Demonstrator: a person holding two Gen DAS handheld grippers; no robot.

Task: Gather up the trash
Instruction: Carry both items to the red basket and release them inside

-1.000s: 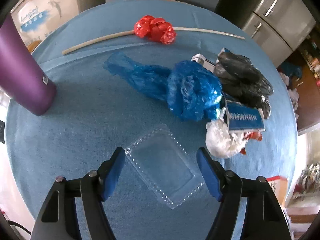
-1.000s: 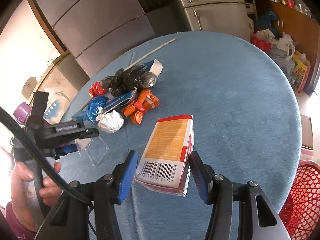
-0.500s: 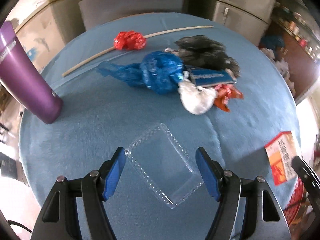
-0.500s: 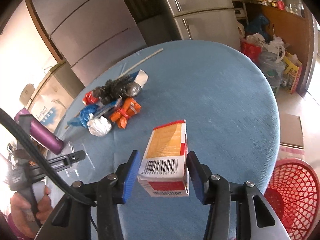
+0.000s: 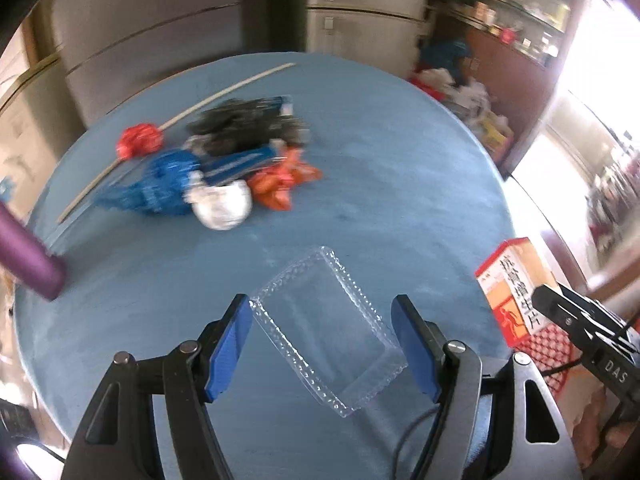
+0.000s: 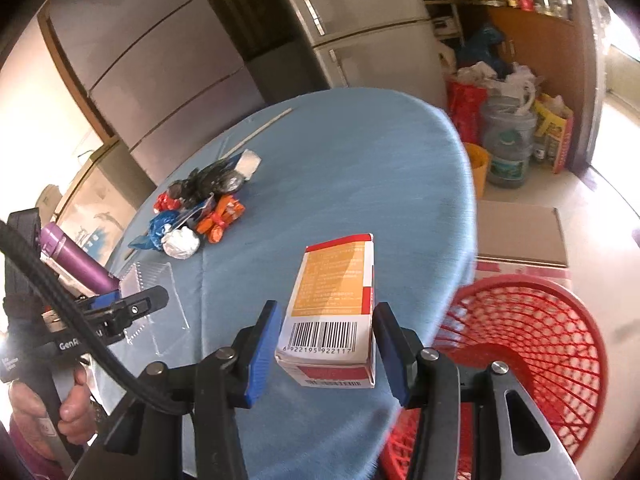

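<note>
Left view: left gripper [image 5: 322, 344] clamped across clear tray [image 5: 326, 326], carried off the table [image 5: 400, 184]; trash pile [image 5: 224, 172] now upper left. Right view: right gripper [image 6: 322, 340] shut tighter on box [image 6: 334, 300], now nearer red basket [image 6: 540, 340] lower right, likely ready for dropping

A purple bottle [image 6: 76, 258] stands near the edge of the round blue bench [image 6: 360, 168]. A long thin stick [image 5: 180, 118] lies far back on the bench. Grey fridges [image 6: 360, 20] stand behind. A big water jug [image 6: 508, 140] sits on the floor.
</note>
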